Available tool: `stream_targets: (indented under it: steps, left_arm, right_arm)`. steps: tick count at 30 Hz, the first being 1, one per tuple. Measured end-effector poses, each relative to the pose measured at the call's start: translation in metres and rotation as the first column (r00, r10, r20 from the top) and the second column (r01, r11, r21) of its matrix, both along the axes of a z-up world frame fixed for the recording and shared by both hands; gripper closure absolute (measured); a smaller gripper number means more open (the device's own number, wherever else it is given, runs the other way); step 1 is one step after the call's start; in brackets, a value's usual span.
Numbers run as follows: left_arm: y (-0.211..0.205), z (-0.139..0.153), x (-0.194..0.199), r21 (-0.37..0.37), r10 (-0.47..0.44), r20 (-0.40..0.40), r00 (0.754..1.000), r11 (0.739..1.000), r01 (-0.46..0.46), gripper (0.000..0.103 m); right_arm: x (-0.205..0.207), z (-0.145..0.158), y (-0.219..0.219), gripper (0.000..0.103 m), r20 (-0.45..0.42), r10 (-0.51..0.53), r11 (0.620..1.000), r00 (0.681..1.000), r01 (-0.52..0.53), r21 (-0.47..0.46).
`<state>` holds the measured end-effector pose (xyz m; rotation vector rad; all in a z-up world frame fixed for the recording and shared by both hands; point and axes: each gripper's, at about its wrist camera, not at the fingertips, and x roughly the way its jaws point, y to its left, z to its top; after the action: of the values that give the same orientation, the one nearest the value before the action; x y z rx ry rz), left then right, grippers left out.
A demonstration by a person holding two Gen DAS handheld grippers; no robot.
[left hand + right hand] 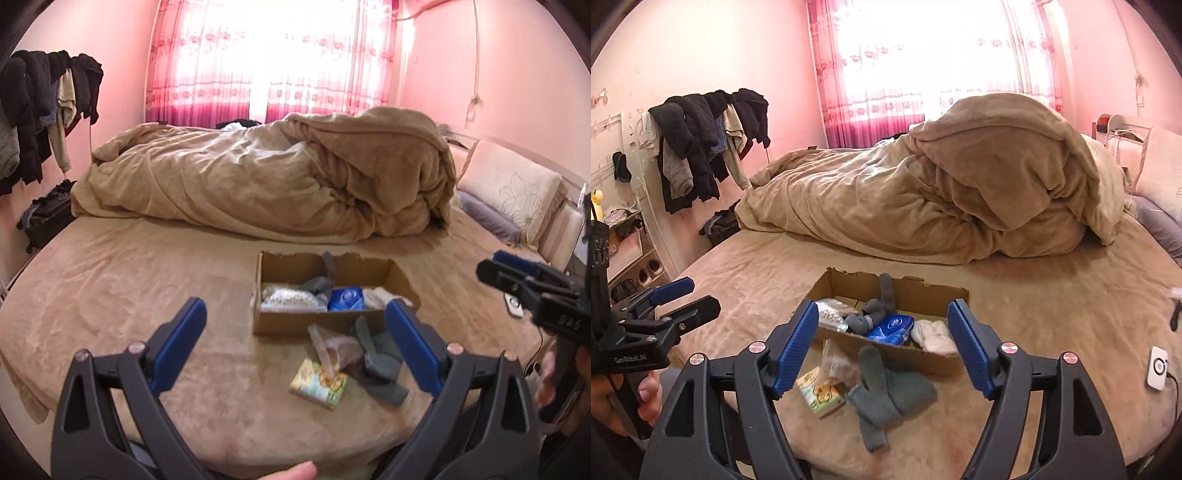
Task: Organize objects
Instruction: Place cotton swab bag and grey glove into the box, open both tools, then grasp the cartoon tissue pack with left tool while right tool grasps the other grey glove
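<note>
We hold our left gripper (295, 347) above the near part of the bed (129, 280), its two blue-padded fingers (184, 339) spread wide and closed on nothing; between them, lower on the bedsheet, lie the loose things. Our right gripper (882, 347) hangs likewise over the bed, its blue fingers (799, 347) also parted wide, touching nothing; in the left wrist view it shows at the right edge, well apart from the other.

The cardboard box (325, 323) sits on the sheet in front of both grippers, its top torn open; inside, from left to right, we see a clear bag of white beads (831, 315), a dark grey sock (871, 314) partly draped up the dividing wall, a blue packet (892, 328) and a white sock (932, 339). Just before the box's near wall, on the sheet, lie a pair of grey socks (886, 395) heaped across one another, a clear bag of brownish contents (836, 363) just beside them, and a small colourful packet (820, 395) touching that bag.

Farther back a tan quilt (266, 184) is bunched across the bed; a white device with a cord (1156, 369) rests on the sheet to the right; dark clothes (705, 136) hang on a rack by the wall.
</note>
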<state>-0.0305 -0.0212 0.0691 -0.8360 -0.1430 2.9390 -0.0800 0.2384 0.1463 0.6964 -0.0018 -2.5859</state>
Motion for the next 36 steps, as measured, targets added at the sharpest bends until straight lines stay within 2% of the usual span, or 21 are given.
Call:
stream_targets:
  steps: [7, 13, 22, 29, 36]
  left_arm:
    - [0.002, -0.037, 0.004, -0.023, 0.008, 0.078, 0.997, 1.000, -0.007, 0.004]
    - [0.013, -0.072, -0.004, -0.035, -0.007, 0.145, 0.989, 0.999, 0.012, 0.004]
    - [0.028, -0.110, -0.024, -0.042, -0.055, 0.192, 0.980, 0.997, 0.064, 0.004]
    - [0.038, -0.142, -0.044, -0.040, -0.098, 0.257, 0.961, 0.993, 0.112, 0.004]
    - [0.043, -0.167, -0.065, -0.057, -0.105, 0.308, 0.946, 0.990, 0.128, 0.004]
  right_arm:
    - [0.021, -0.018, 0.007, 0.028, 0.027, -0.007, 0.999, 1.000, 0.006, 0.042]
    - [0.015, -0.045, 0.009, 0.028, 0.086, -0.014, 0.998, 0.996, 0.008, 0.066]
    - [-0.008, -0.087, 0.006, 0.028, 0.163, -0.026, 0.996, 0.986, 0.011, 0.093]
    - [-0.034, -0.121, 0.004, 0.028, 0.233, -0.037, 0.994, 0.972, 0.011, 0.110]
    - [-0.062, -0.151, -0.002, 0.028, 0.334, -0.023, 0.996, 0.942, -0.005, 0.083]
